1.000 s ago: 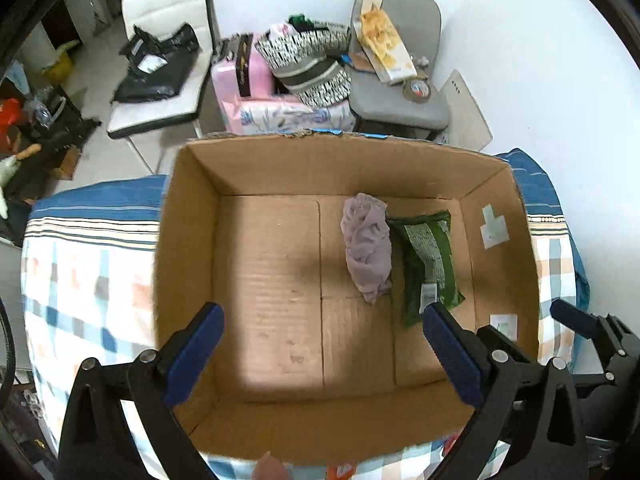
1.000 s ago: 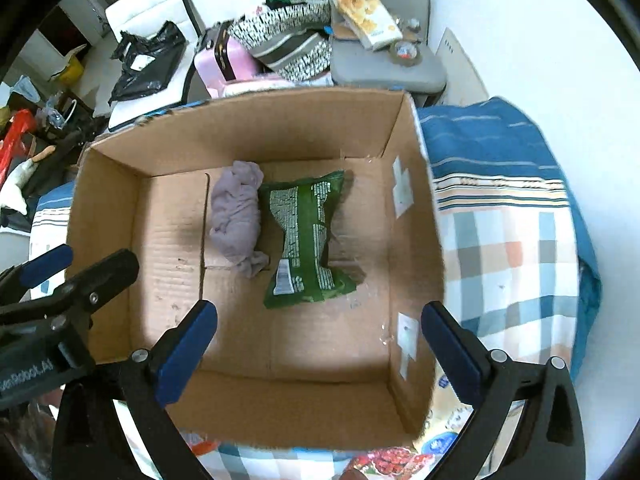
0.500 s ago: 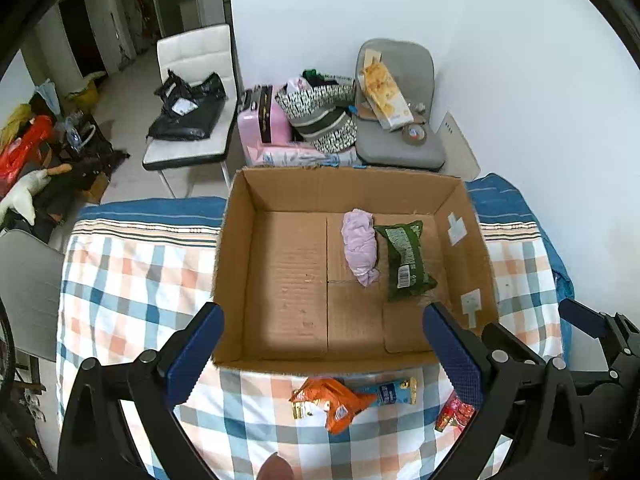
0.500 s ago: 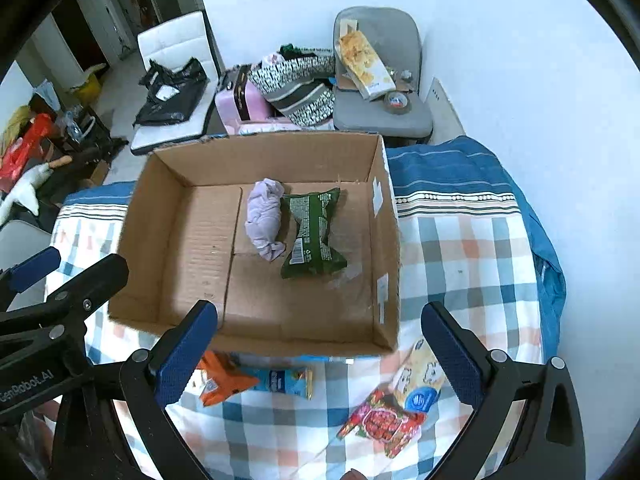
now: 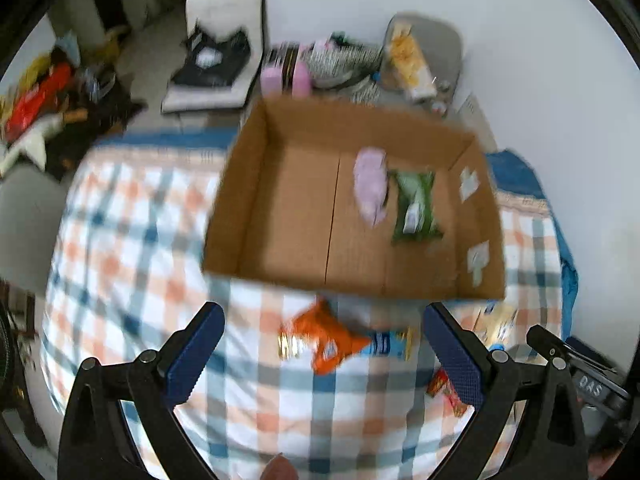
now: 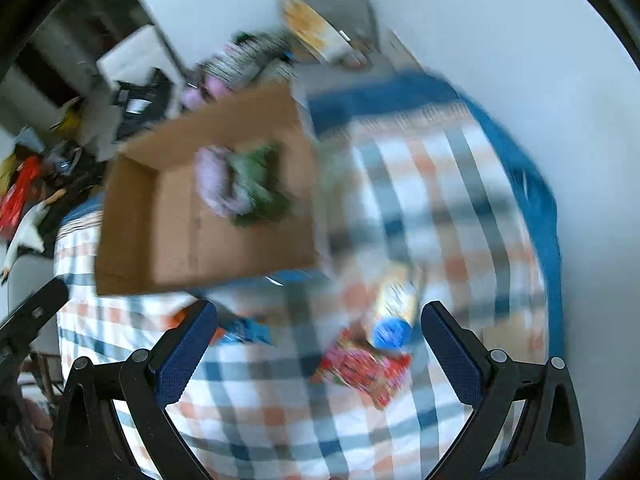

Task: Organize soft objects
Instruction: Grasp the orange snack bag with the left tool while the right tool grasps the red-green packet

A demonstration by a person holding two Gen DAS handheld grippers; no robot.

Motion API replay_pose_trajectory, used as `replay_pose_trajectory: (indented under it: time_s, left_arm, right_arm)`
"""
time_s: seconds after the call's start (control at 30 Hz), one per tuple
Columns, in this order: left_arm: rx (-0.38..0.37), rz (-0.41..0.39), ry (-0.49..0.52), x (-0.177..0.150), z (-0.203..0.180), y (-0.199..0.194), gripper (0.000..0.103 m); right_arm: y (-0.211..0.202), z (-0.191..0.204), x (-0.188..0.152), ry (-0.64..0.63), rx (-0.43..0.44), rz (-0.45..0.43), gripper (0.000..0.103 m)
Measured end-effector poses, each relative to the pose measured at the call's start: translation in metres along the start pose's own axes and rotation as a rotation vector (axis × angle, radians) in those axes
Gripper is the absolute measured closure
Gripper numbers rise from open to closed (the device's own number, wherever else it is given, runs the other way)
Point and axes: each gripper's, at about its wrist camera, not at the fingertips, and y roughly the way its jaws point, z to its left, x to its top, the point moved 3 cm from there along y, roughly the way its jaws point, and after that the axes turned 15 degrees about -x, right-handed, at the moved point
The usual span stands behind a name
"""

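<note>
An open cardboard box point(image 5: 240, 216) sits on a checked cloth and holds a lilac cloth bundle point(image 5: 371, 184) and a green packet point(image 5: 414, 208). In front of the box lie an orange packet point(image 5: 326, 340) and a blue packet point(image 5: 386, 343). My left gripper point(image 5: 322, 344) is open and empty above them. My right gripper point(image 6: 318, 346) is open and empty above a red packet point(image 6: 362, 366) and a yellow-and-blue packet point(image 6: 394, 312). The box point(image 6: 132, 220), bundle point(image 6: 216, 188) and green packet point(image 6: 260, 184) show blurred in the right wrist view.
The checked cloth point(image 5: 132, 240) has a blue border point(image 6: 532, 184) at its far and right edges. Behind it stand a white chair point(image 5: 216, 60) with a black bag, a pink case point(image 5: 284, 76) and a grey chair point(image 5: 424, 56). A white wall is at the right.
Both grippers have pulled back and up from over the box. The packets in front of the box have come into view. The right gripper has swung to the right.
</note>
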Motion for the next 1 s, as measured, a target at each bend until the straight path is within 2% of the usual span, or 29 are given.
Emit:
replay_pose_trajectory:
  time_s: [0.1,0.2,0.3,0.43,0.53,0.63,0.67,0.7,0.8,0.9,1.0]
  left_arm:
    - [-0.009,0.066,-0.060,-0.019,0.014,0.027,0.001]
    - [0.014,0.126,-0.074,-0.038,0.024,0.050,0.001]
    - [0.061,0.177,-0.064,-0.054,0.035,0.068,0.001]
    - [0.082,0.226,-0.088,-0.069,0.049,0.086,0.001]
    - [0.070,0.249,-0.111,-0.072,0.056,0.095,0.002]
    - [0.011,0.255,-0.163,-0.065,0.059,0.101,0.002]
    - [-0.006,0.249,-0.180,-0.060,0.060,0.102,0.002]
    - [-0.022,0.243,-0.193,-0.055,0.061,0.104,0.002]
    - [-0.034,0.267,-0.206,-0.041,0.059,0.118,0.002]
    - [-0.032,0.303,-0.212,-0.033,0.058,0.136,0.002]
    - [-0.010,0.341,-0.201,-0.031,0.056,0.152,0.002]
  right_arm:
    - [0.056,-0.019,-0.017,0.025,0.004,0.119,0.000]
    - [0.094,-0.016,-0.037,-0.052,0.027,0.189,0.000]
    - [0.118,-0.002,-0.056,-0.187,-0.010,0.207,0.000]
    - [0.141,0.015,-0.077,-0.358,-0.069,0.203,0.000]
    - [0.157,0.023,-0.082,-0.427,-0.094,0.192,0.000]
    - [0.171,0.028,-0.081,-0.466,-0.101,0.192,0.001]
    - [0.174,0.029,-0.081,-0.469,-0.095,0.197,0.007]
    - [0.178,0.030,-0.082,-0.469,-0.077,0.215,0.019]
    - [0.184,0.026,-0.081,-0.430,-0.080,0.253,0.033]
    - [0.186,0.016,-0.081,-0.324,-0.022,0.348,0.038]
    - [0.188,0.009,-0.081,-0.265,0.003,0.376,0.038]
